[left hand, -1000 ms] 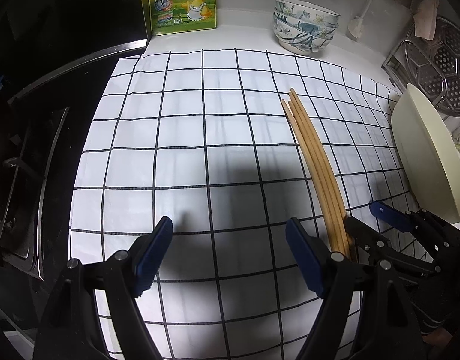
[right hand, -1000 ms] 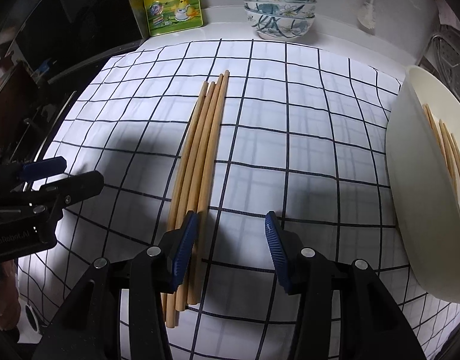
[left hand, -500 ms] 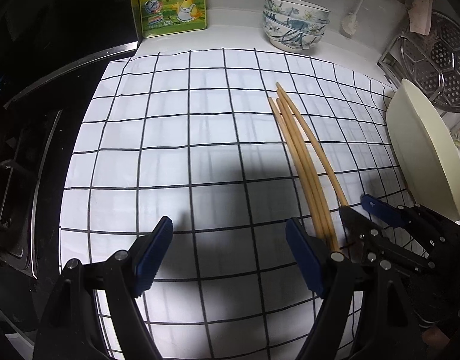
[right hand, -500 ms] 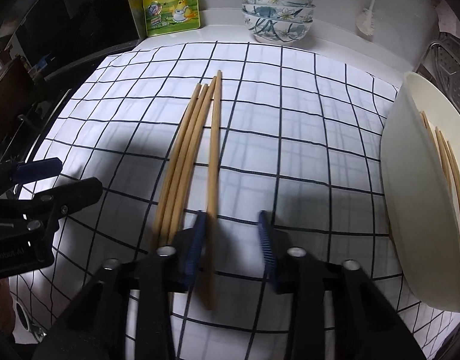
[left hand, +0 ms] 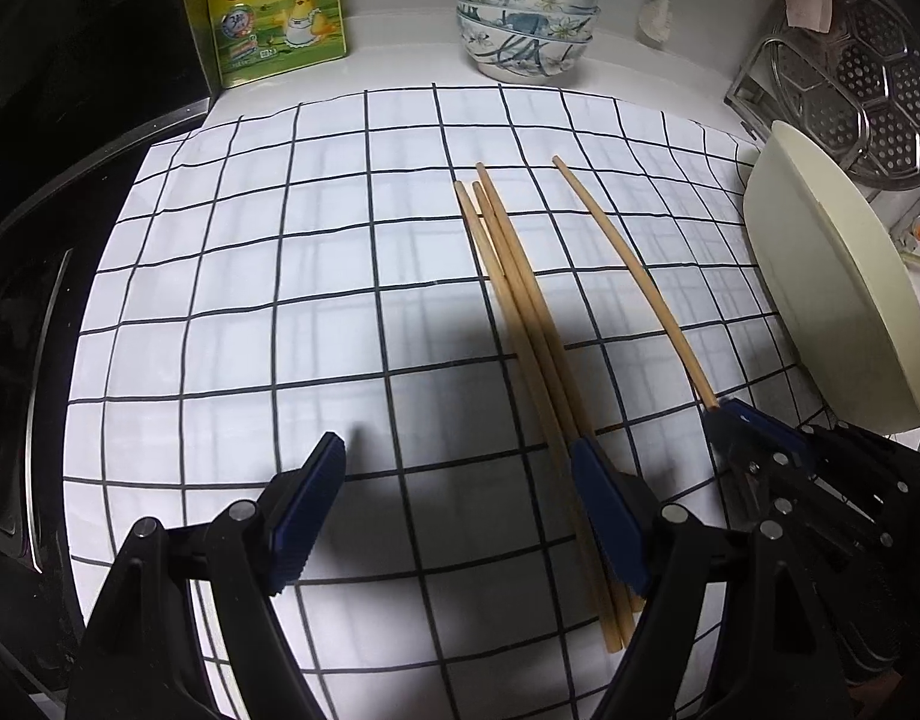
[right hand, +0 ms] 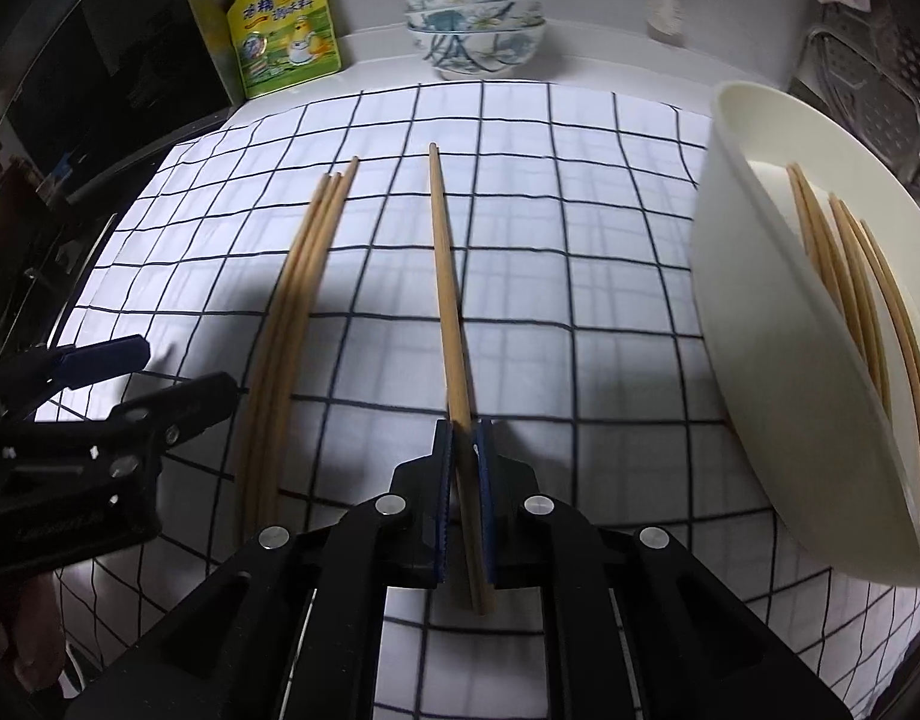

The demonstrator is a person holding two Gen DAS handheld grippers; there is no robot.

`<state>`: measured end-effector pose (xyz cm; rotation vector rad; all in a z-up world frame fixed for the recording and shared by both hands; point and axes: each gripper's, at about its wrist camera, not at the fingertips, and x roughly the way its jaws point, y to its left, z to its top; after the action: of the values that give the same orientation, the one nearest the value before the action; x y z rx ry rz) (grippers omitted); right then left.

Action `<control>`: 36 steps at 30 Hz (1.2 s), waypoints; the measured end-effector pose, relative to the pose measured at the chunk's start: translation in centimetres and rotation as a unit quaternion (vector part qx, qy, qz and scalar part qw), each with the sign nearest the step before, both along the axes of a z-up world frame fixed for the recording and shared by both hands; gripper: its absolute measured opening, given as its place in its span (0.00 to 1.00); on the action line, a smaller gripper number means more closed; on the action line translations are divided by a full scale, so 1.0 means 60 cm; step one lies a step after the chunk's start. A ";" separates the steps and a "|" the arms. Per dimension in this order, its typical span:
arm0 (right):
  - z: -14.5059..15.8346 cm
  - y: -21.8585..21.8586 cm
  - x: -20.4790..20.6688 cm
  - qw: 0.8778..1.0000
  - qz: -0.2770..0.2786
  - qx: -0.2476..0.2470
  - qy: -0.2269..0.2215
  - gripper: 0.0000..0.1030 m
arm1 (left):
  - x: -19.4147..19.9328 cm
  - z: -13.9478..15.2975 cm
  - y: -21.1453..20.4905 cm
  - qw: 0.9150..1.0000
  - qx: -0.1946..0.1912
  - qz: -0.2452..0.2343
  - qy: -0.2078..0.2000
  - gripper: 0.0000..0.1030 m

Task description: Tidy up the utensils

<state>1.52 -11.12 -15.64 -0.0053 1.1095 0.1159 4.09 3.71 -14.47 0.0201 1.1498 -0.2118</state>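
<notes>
While left gripper (left hand: 453,510) gapes wide at lower frame, right gripper (right hand: 460,462) just closed, pinching single chopstick (right hand: 447,276) mid-frame.

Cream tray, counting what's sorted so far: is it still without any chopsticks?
No: several chopsticks already lie inside the cream tray in the right wrist view.

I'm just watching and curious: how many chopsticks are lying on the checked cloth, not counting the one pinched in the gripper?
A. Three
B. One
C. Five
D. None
A: three chopsticks lie together on the checked cloth, while the right gripper has just closed on a single chopstick.
</notes>
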 end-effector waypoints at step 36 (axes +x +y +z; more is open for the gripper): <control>0.007 -0.013 0.020 1.000 -0.012 0.002 -0.005 0.36 | 0.021 -0.026 0.039 0.997 0.057 0.049 -0.001 0.88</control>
<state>2.70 -11.92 -15.20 0.0104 1.0988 0.0965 5.33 6.06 -16.03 0.0649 1.1565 -0.0589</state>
